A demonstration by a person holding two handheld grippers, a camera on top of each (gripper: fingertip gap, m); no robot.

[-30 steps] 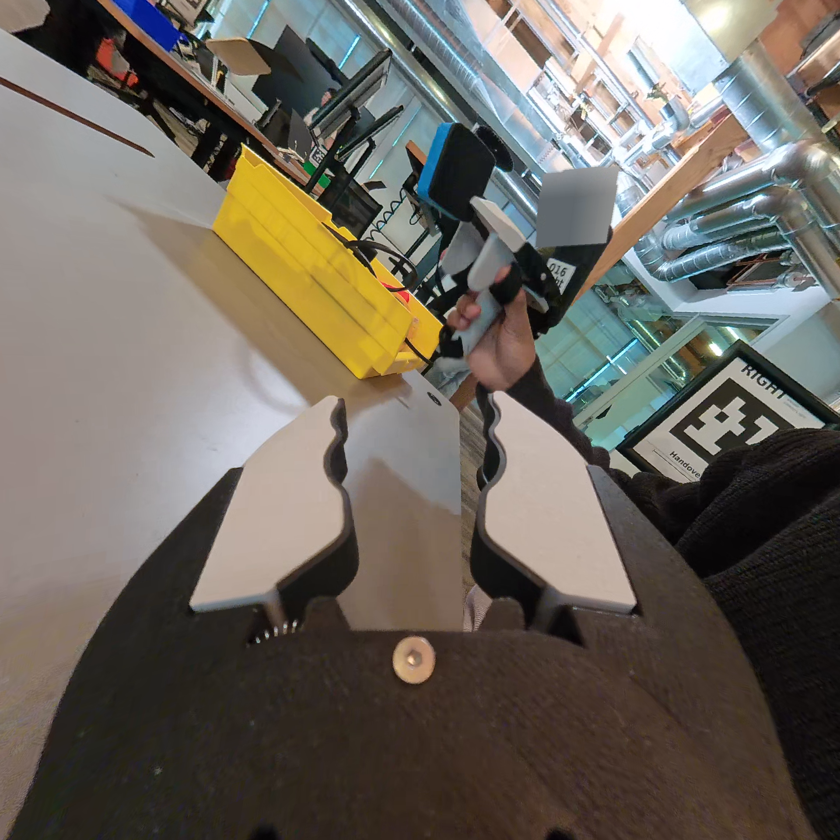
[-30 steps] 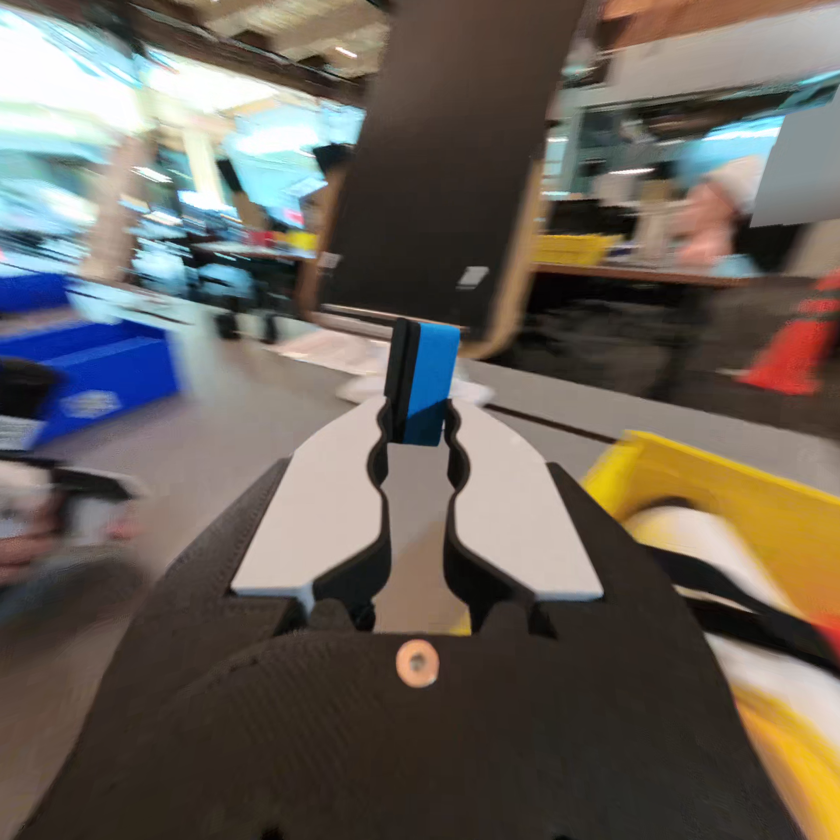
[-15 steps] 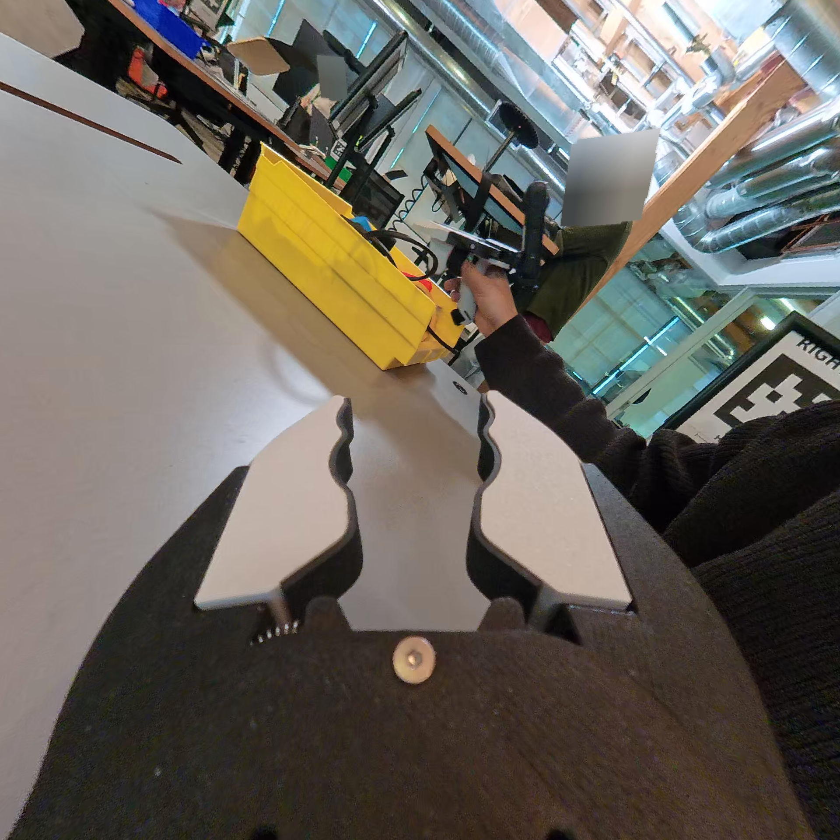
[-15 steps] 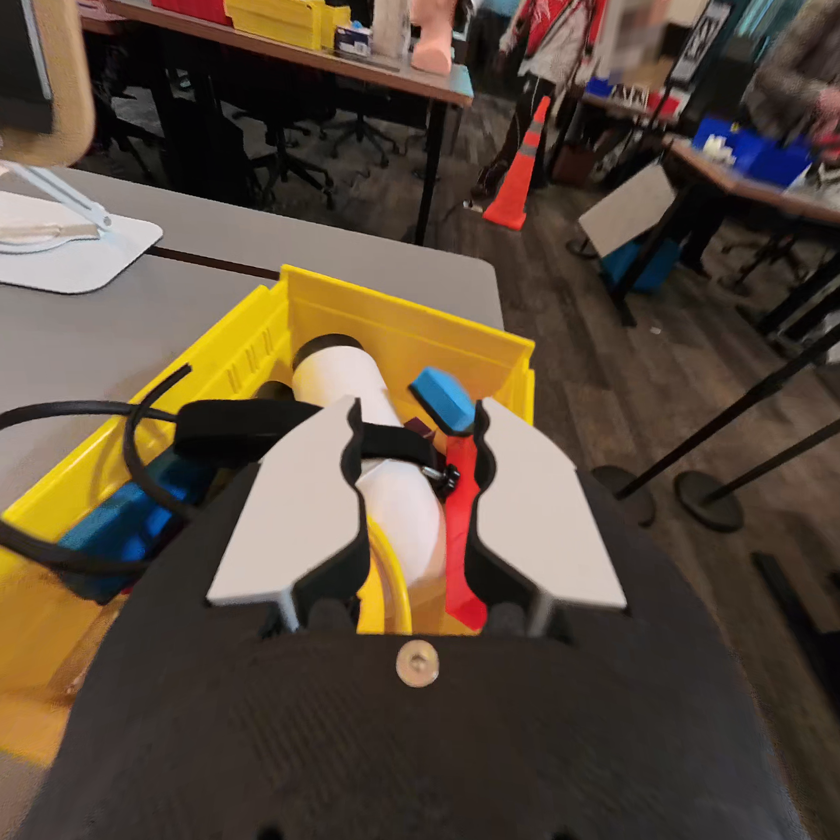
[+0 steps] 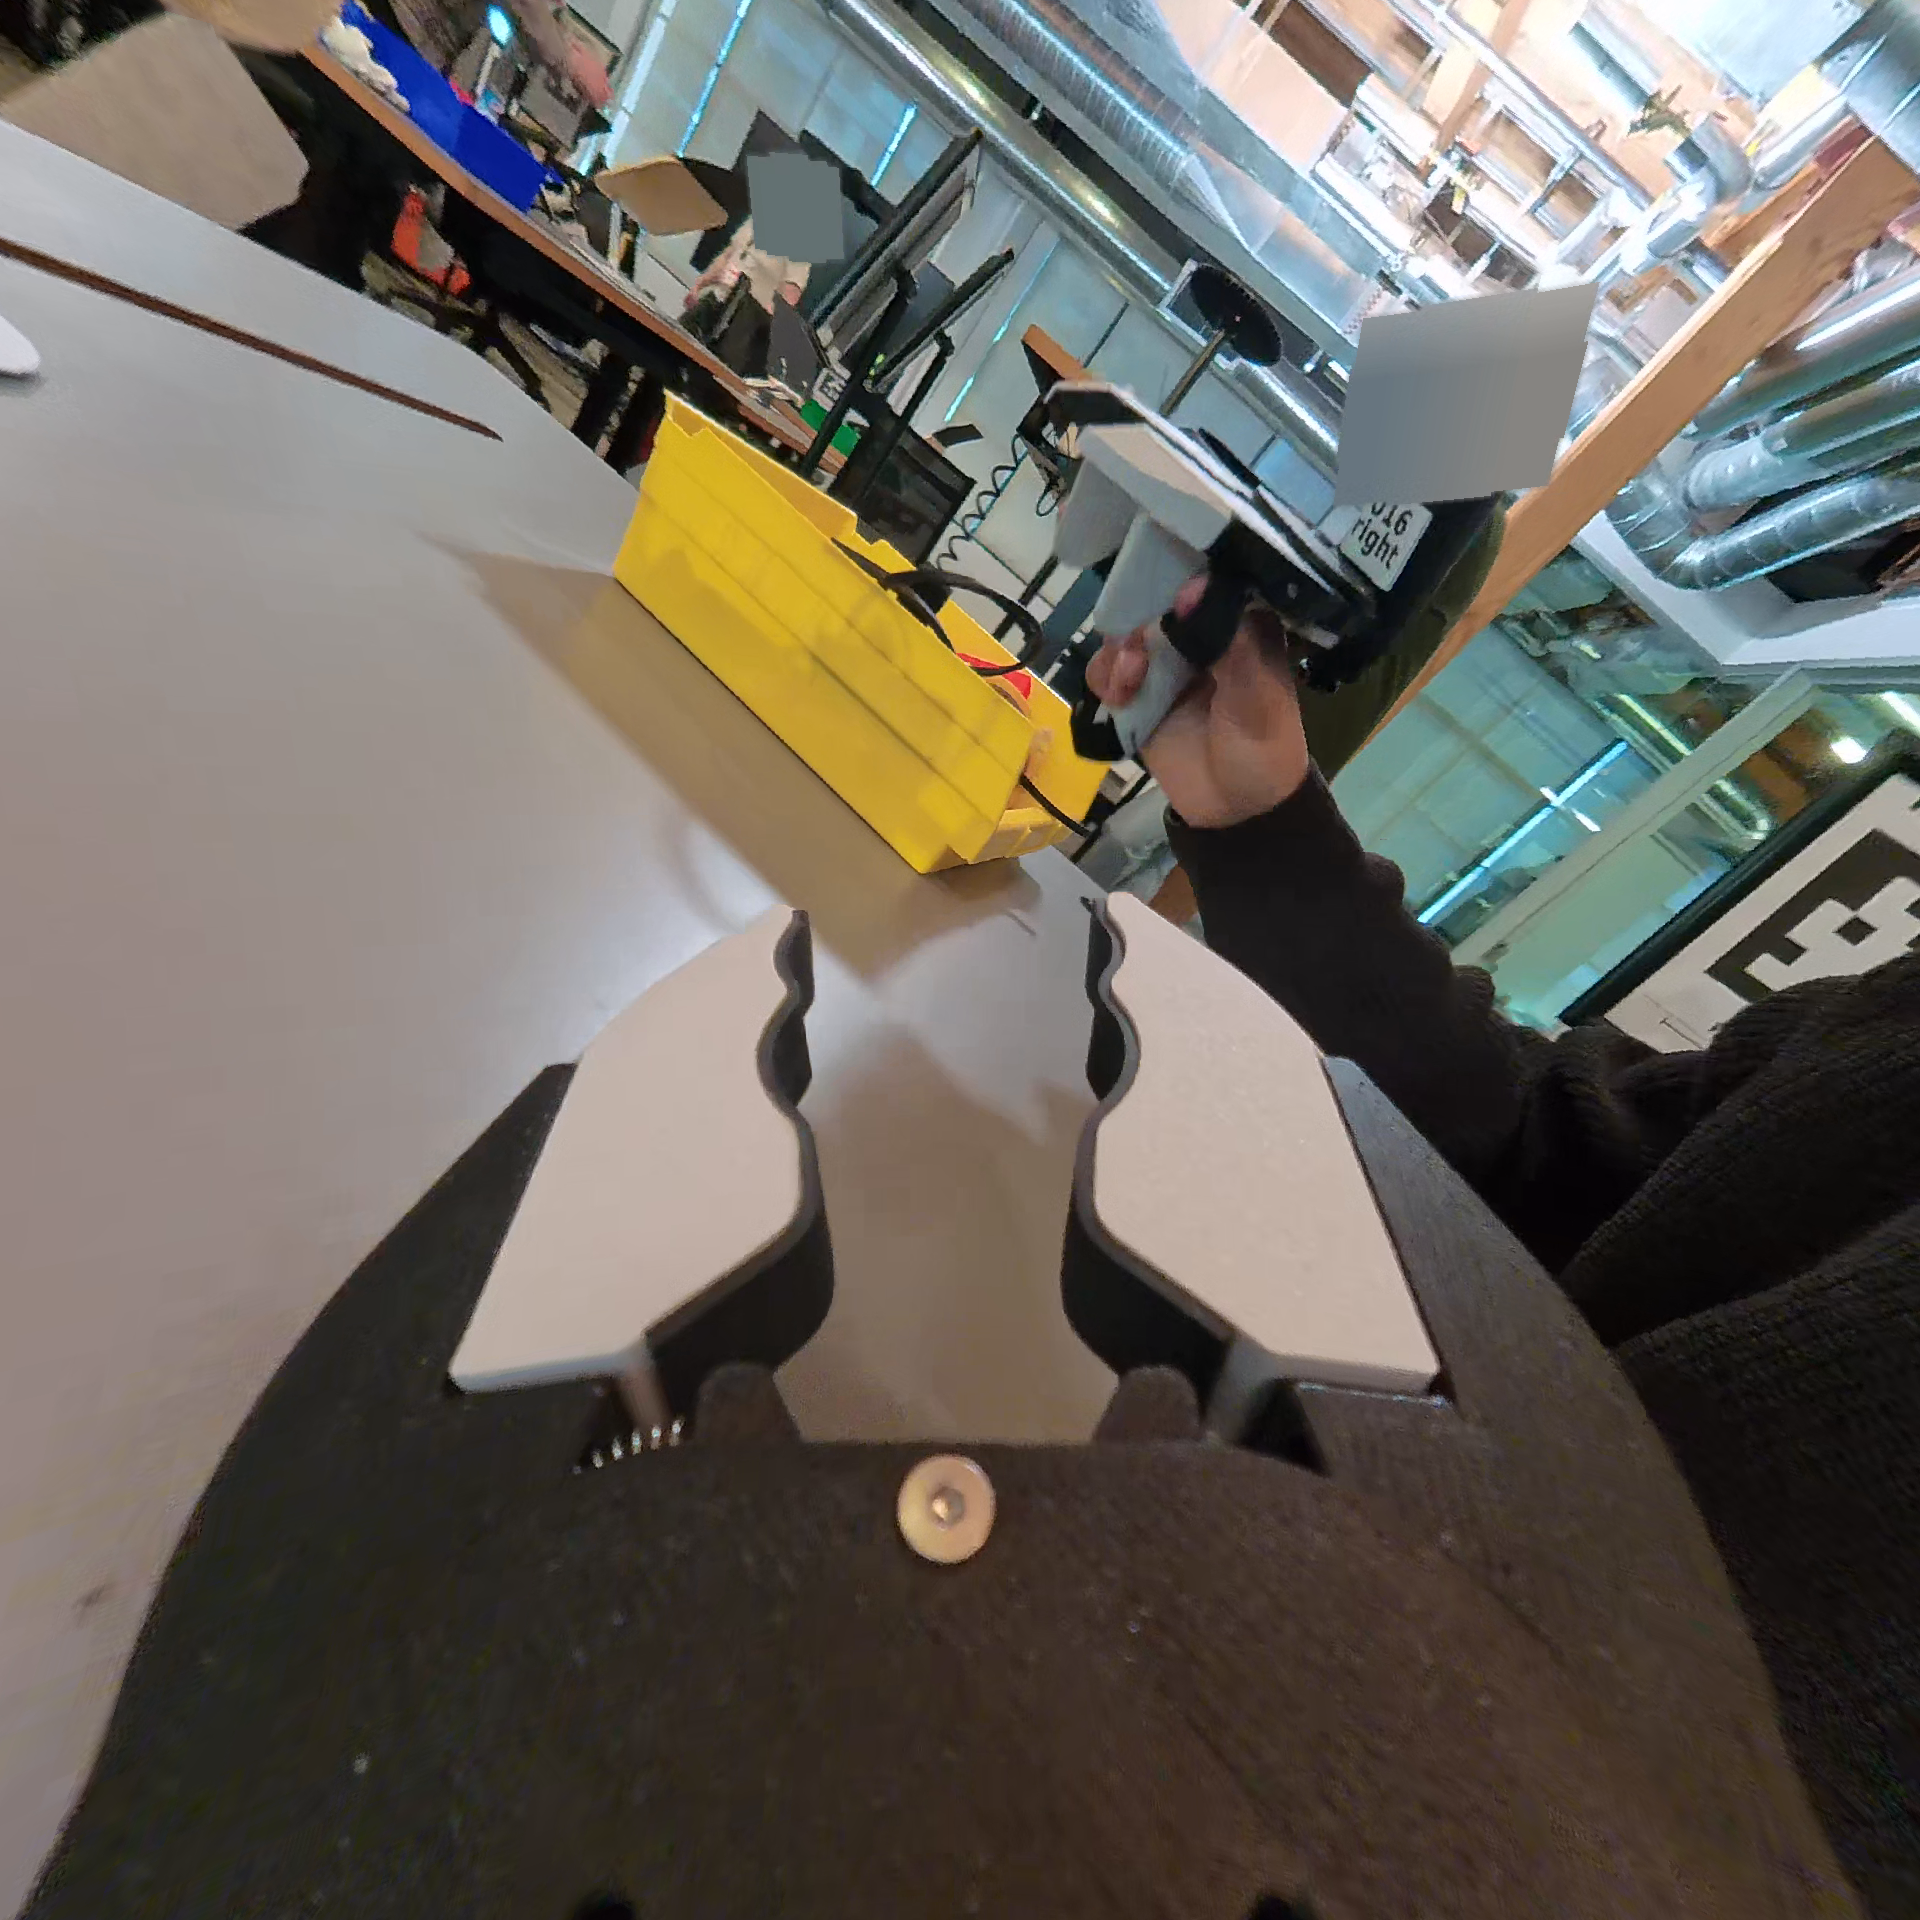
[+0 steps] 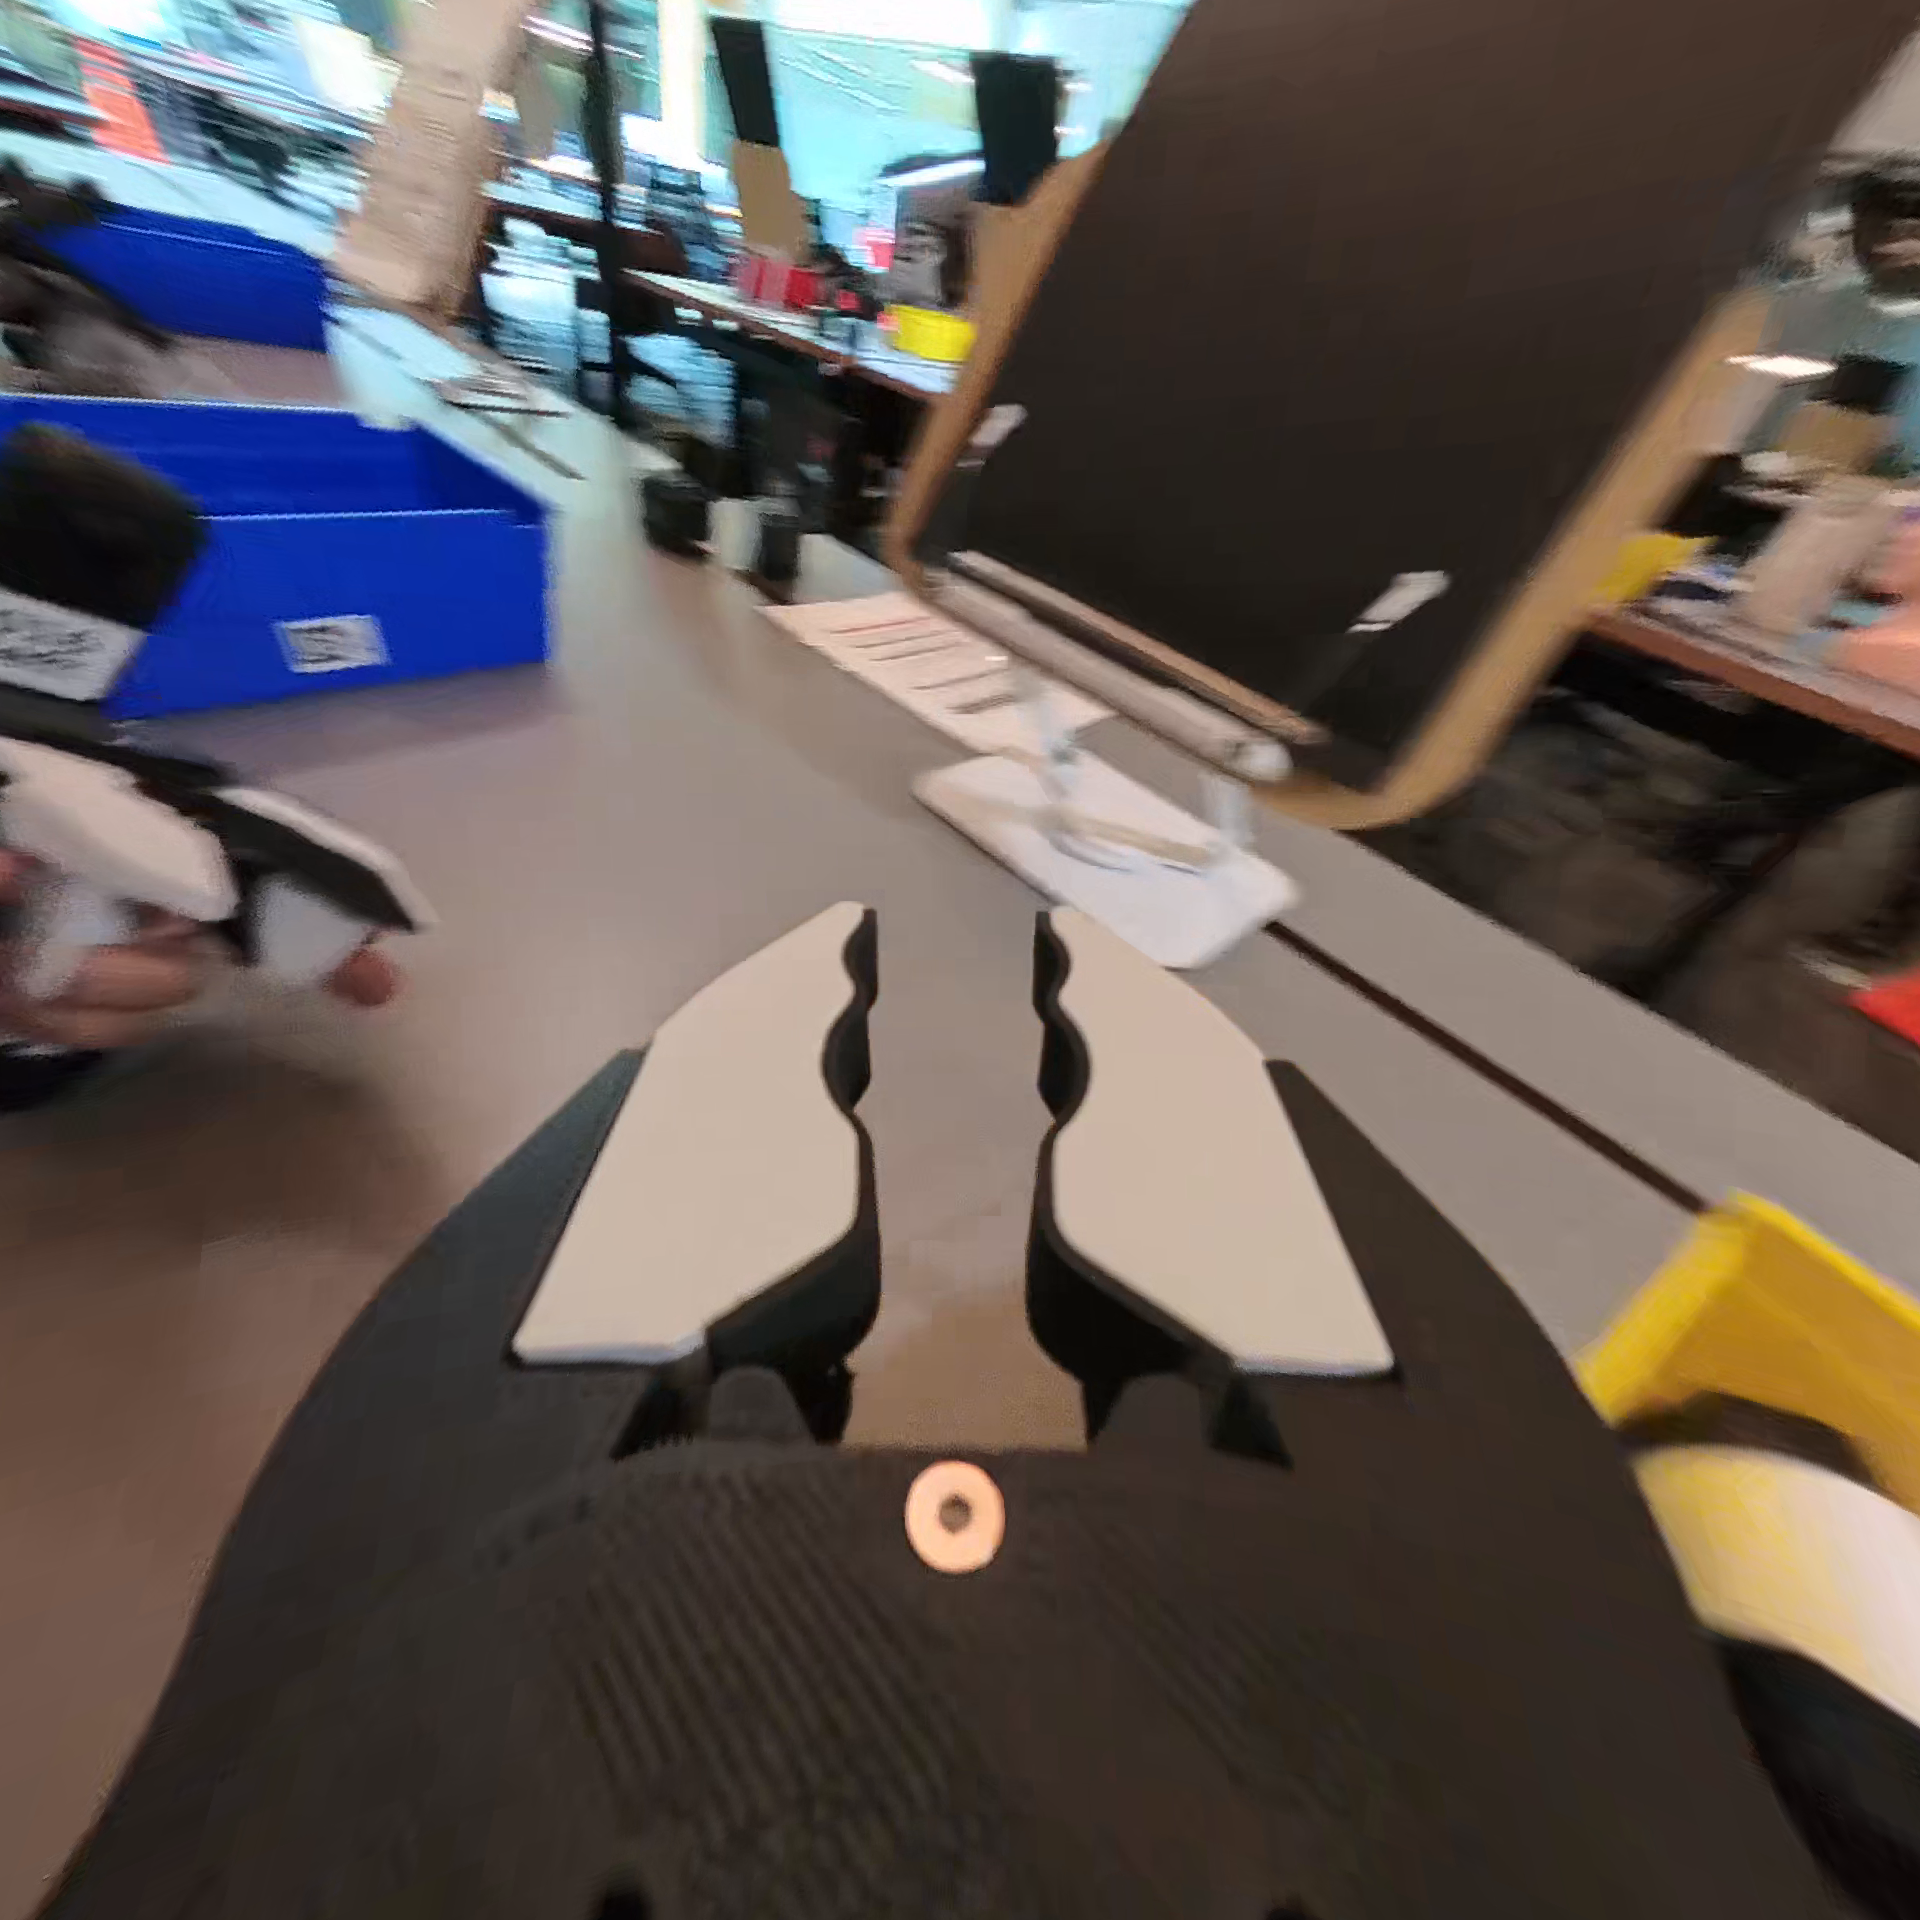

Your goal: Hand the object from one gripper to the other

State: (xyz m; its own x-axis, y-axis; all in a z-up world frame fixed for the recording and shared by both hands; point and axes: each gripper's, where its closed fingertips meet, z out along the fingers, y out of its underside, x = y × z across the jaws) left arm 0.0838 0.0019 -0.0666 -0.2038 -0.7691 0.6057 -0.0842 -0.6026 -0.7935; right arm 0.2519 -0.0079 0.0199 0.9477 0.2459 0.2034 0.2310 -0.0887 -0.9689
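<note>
Grey table (image 5: 260,831) lies broad beneath both empty grippers.
Left gripper (image 5: 943,925) gapes wide; right gripper (image 6: 954,920) is parted, apparently near the yellow bin's (image 5: 821,644) edge.

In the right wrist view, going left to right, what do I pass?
Blue plastic bin → right gripper, open and empty → white flat stand base → yellow plastic bin.
</note>
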